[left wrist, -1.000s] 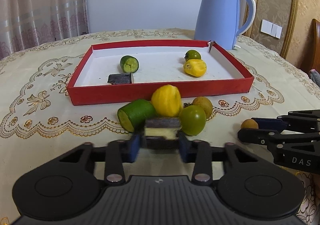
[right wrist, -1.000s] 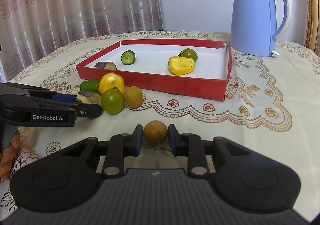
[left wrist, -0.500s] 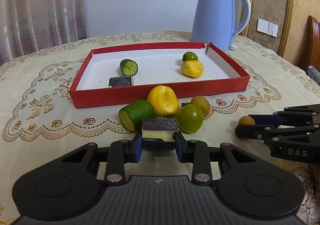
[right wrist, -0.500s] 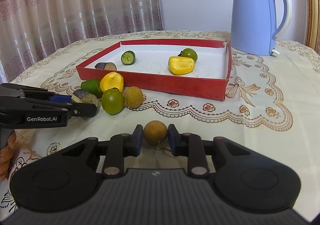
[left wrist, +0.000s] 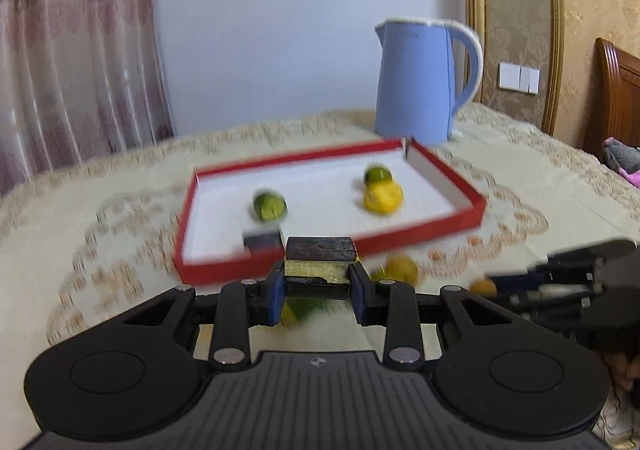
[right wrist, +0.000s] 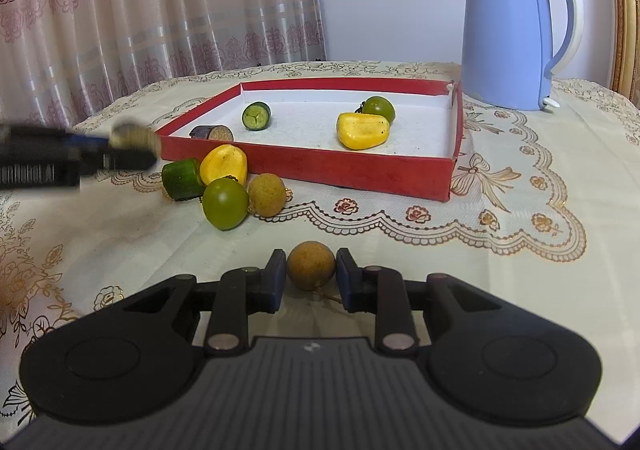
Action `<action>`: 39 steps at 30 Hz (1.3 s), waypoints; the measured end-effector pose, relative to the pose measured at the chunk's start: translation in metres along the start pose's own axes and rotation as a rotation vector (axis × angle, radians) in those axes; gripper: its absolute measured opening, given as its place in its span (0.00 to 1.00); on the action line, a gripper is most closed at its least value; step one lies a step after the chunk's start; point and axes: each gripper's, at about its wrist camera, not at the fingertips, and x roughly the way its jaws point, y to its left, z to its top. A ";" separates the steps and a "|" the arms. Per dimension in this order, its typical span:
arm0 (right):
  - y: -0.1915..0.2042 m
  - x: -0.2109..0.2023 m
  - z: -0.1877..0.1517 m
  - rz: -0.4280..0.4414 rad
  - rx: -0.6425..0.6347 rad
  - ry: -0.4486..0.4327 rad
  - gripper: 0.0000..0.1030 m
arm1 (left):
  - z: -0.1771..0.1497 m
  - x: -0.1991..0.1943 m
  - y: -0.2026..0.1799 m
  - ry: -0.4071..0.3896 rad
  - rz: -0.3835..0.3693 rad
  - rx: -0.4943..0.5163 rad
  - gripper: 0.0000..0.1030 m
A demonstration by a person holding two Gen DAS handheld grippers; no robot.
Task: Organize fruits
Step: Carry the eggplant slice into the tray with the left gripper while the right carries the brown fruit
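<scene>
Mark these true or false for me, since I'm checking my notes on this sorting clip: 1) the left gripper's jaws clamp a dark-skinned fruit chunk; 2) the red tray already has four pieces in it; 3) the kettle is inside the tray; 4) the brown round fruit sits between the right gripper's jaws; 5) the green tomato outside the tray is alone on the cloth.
1) True: the left gripper is shut on the dark-skinned chunk.
2) True: the red tray holds four pieces.
3) False: the kettle stands on the cloth behind the tray.
4) True: the brown round fruit lies between the right gripper jaws.
5) False: the green tomato sits in a cluster of fruit.
</scene>
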 end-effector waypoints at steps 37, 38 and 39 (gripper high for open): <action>0.021 0.005 0.003 -0.112 -0.093 0.016 0.24 | 0.028 0.131 0.096 0.029 -0.014 -0.226 0.31; 0.021 0.004 0.005 -0.116 -0.096 0.013 0.24 | 0.027 0.131 0.096 0.032 -0.017 -0.228 0.31; 0.021 0.003 0.008 -0.120 -0.101 0.012 0.24 | 0.027 0.132 0.096 0.035 -0.021 -0.229 0.31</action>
